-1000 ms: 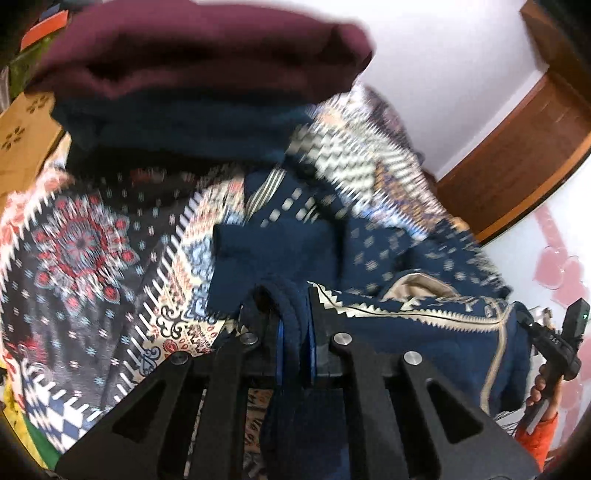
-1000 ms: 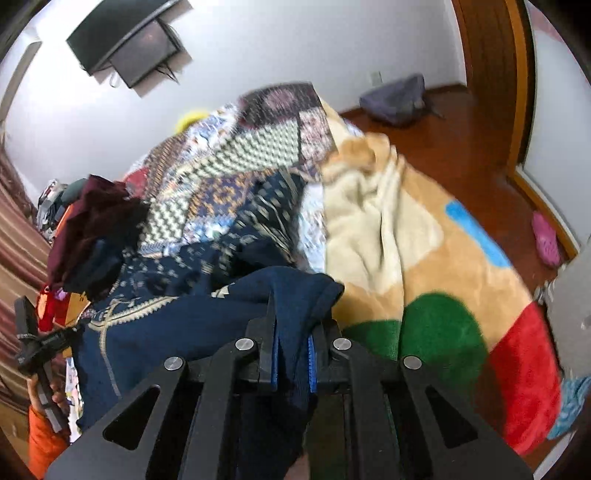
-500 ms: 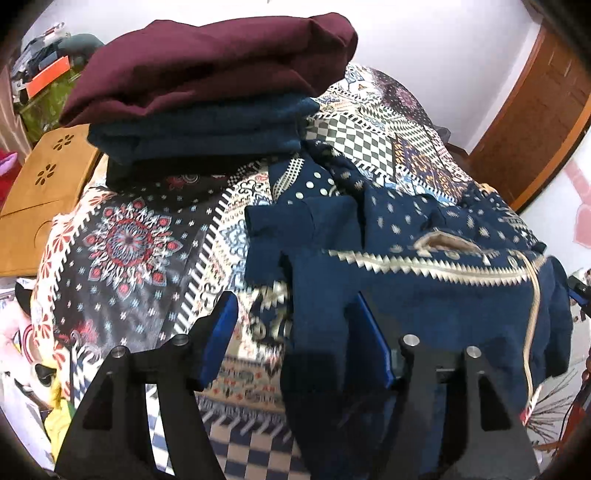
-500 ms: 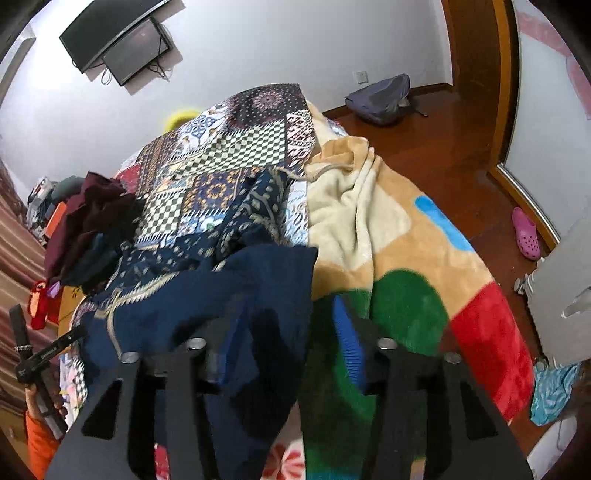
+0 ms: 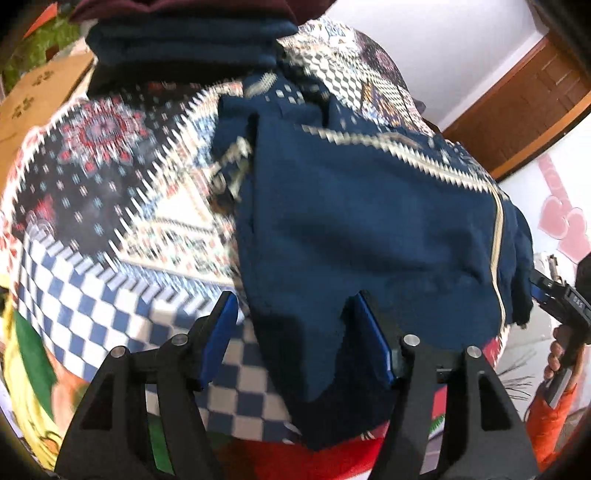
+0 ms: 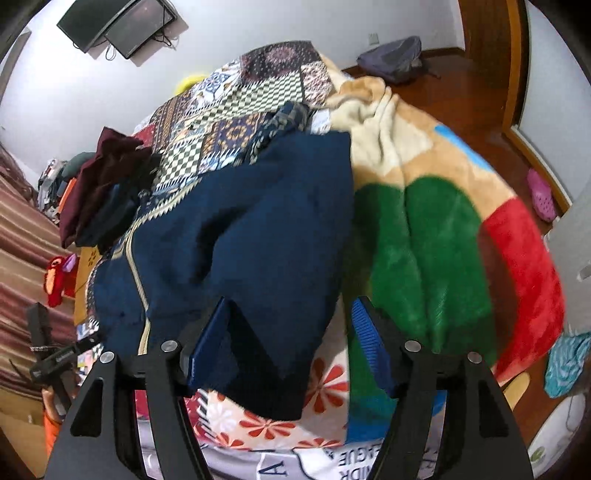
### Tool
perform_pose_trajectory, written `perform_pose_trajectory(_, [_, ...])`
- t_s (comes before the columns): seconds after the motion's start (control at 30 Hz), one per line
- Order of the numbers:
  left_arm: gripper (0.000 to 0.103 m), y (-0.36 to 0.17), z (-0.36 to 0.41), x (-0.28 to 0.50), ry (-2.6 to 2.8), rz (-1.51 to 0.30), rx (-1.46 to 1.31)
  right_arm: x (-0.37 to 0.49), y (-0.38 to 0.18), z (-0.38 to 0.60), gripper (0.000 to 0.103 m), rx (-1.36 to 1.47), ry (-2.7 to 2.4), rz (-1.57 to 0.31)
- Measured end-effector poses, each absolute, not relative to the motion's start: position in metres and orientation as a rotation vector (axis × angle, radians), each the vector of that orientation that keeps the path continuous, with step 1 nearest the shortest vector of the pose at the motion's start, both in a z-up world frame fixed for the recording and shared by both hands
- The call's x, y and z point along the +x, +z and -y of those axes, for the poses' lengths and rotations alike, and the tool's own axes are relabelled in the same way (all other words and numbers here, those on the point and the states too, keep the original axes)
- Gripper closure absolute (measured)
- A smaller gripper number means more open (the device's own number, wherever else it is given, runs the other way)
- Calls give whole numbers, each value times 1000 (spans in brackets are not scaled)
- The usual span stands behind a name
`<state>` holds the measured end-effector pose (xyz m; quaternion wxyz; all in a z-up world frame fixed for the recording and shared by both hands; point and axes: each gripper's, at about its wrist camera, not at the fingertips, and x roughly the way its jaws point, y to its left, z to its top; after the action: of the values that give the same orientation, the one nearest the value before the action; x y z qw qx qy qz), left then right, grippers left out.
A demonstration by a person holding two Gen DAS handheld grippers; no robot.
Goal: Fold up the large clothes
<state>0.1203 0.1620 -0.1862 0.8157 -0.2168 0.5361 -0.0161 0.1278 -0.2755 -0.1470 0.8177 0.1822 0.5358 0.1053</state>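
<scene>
On the patchwork bedspread (image 5: 110, 192) lay the navy garment (image 5: 369, 221), folded over itself with its cream zigzag trim running along the upper edge and down one side, and I had both tools hanging over its near hem. My left gripper (image 5: 293, 339) stood with its fingers well apart; the blue pads (image 5: 221, 332) pressed on nothing, though a loose corner of the navy cloth drooped down between them and lay close against the inner face of the right-hand pad, where I could not tell whether it touched. My right gripper (image 6: 286, 339) had its jaws opening, already set wide, and the other end of the same hem hung in the gap between them, loose, brushing near the left-hand pad (image 6: 207, 339) while the other pad stood clear over the floral sheet (image 6: 295, 417). Neither tool clamped the fabric. From the right wrist view I saw the garment spread across the bed beside a plush blanket (image 6: 436, 236) of cream, green and red blocks. A stack of folded clothes (image 5: 192, 33), maroon on top of dark blue, sat further up the bed past the garment. At the edge of the left wrist view my right hand (image 5: 561, 354), in an orange sleeve, gripped its tool's handle.
</scene>
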Motion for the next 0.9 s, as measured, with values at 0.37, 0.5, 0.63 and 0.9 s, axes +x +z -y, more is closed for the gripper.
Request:
perform_pose_trajectory(0.37, [43,-184,-149,113,-127,-1134,-520,131,-155,278,88,481,271,-1100])
perform_pose_trajectory(0.5, [91,-173,-149,111,-184,-1097,-518,129,-141,279,93,486,302,-1055])
perform_pose_trajectory(0.63, [95,-147,-151,104,-225,-1017,-536,127,-116,286,94,510,317,-980])
perform_pose_trajectory(0.9, [96,-69,-186,107,-206,-760,-620,141,-61,279,94,450,367,-828])
